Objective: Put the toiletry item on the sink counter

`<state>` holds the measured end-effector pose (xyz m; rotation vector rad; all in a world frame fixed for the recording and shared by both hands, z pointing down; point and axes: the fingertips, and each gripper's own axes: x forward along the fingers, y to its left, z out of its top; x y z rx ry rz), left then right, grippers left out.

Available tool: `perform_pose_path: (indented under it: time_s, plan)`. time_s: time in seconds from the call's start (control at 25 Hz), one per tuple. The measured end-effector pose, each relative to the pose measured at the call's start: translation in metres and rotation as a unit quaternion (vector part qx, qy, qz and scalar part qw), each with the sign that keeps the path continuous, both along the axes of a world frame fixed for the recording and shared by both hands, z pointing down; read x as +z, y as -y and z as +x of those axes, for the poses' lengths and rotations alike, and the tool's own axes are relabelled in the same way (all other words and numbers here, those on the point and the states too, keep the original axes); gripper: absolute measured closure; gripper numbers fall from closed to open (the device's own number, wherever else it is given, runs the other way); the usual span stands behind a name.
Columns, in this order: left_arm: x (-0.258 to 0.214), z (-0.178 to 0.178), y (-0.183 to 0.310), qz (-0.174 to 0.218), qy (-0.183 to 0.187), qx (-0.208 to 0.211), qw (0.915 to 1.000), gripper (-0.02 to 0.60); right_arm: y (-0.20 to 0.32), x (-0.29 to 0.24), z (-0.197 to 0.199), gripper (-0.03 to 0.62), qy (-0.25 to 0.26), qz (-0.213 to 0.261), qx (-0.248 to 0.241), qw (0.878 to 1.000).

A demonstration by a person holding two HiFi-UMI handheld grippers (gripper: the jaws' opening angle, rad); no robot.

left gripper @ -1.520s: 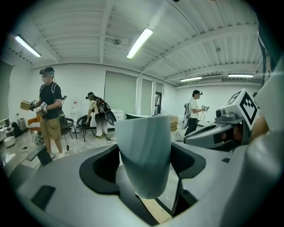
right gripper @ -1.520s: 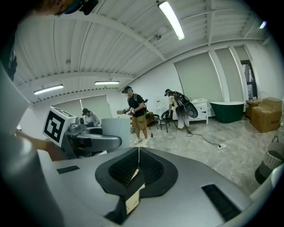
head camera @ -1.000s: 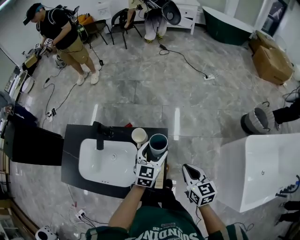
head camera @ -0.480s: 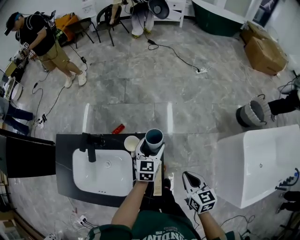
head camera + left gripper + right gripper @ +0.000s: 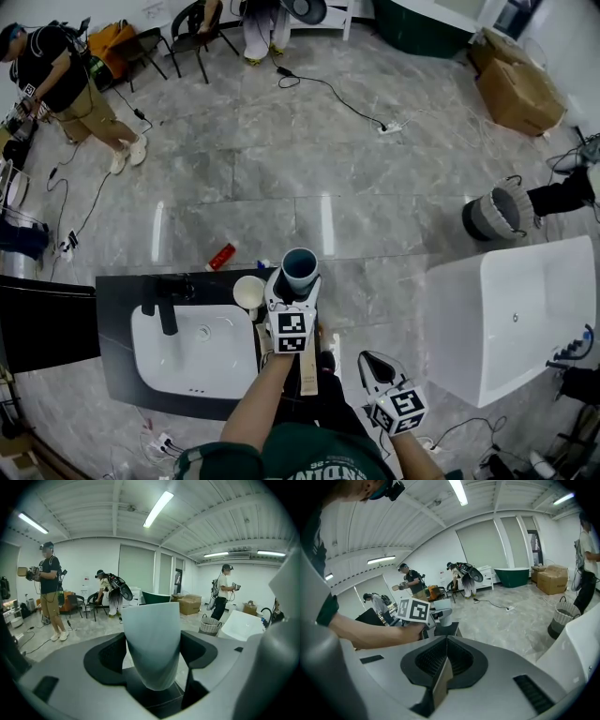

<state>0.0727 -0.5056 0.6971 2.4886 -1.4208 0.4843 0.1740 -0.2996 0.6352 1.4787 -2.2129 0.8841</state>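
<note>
My left gripper is shut on a grey-blue cup, held upright over the far right end of the dark sink counter. In the left gripper view the cup fills the space between the jaws of the left gripper. A cream cup stands on the counter just left of it, beside the white basin and the black faucet. My right gripper hangs lower right, off the counter, shut with nothing in it; in the right gripper view its jaws meet.
A small red item lies just beyond the counter's far edge. A white bathtub stands at the right, with a woven basket behind it. Cables cross the marble floor. A person stands far left; cardboard boxes sit far right.
The head view has drifted, so the counter sits lower and further left in the picture. The left gripper still holds the cup, now slightly nearer the counter's far right corner. The right gripper stays shut.
</note>
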Motion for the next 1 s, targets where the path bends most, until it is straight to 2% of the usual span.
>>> perform_pose_path:
  time_s: [0.28,1.0]
  plan:
    - [0.014,0.002,-0.002,0.004,0.013,0.008,0.9999,0.219,-0.004,0.004,0.000,0.553,0.002,-0.008,0.007,1.000]
    - [0.048,-0.008,-0.037,-0.019,0.023,0.002,0.9995,0.219,-0.013,0.004,-0.006,0.553,0.007,-0.012,-0.005,1.000]
